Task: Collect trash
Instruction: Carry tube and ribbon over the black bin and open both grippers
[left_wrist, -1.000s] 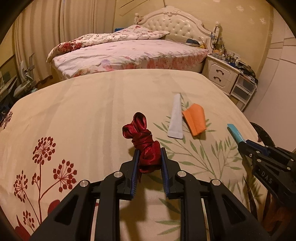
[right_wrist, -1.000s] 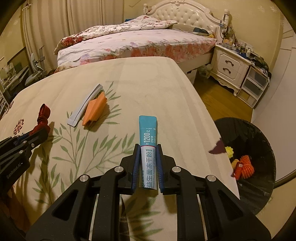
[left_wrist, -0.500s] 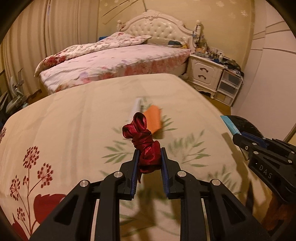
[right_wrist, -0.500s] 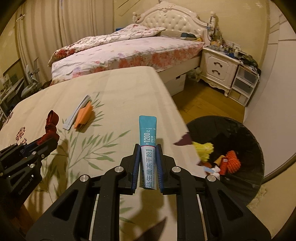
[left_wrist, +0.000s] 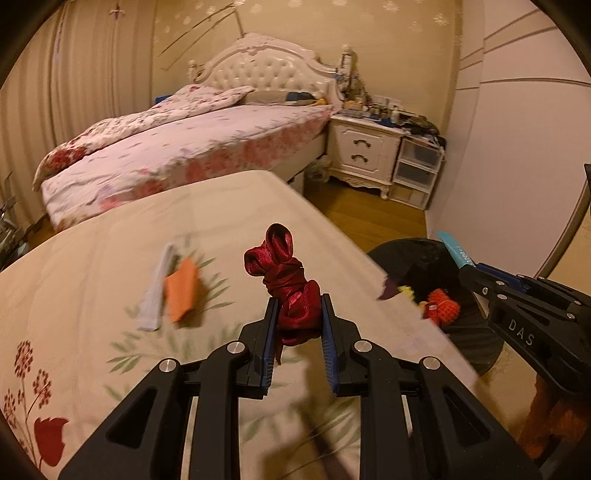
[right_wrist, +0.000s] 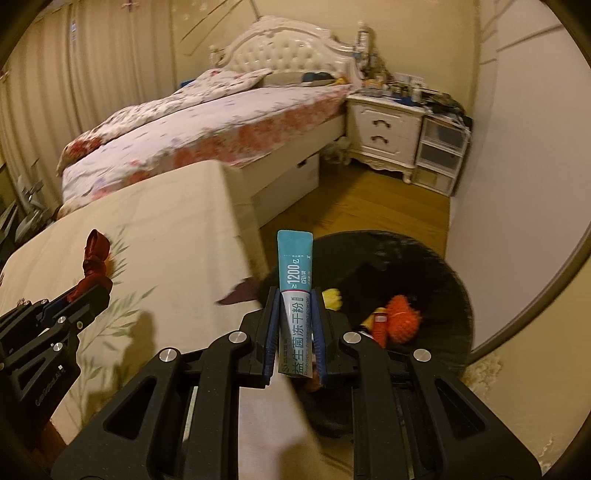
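2 grippers carrying trash at the bed's edge.
Left gripper (left_wrist: 298, 325) is clamping a red ribbon (left_wrist: 286, 280); right gripper (right_wrist: 295, 328) is pinching a teal sachet (right_wrist: 294, 280) over the bin (right_wrist: 436, 266).

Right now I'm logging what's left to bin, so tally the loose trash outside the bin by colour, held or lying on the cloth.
Red: 1, ribbon bundle in left gripper
Teal: 1, sachet in right gripper
Orange: 1, folded paper
Grey: 1, strip
Total: 4
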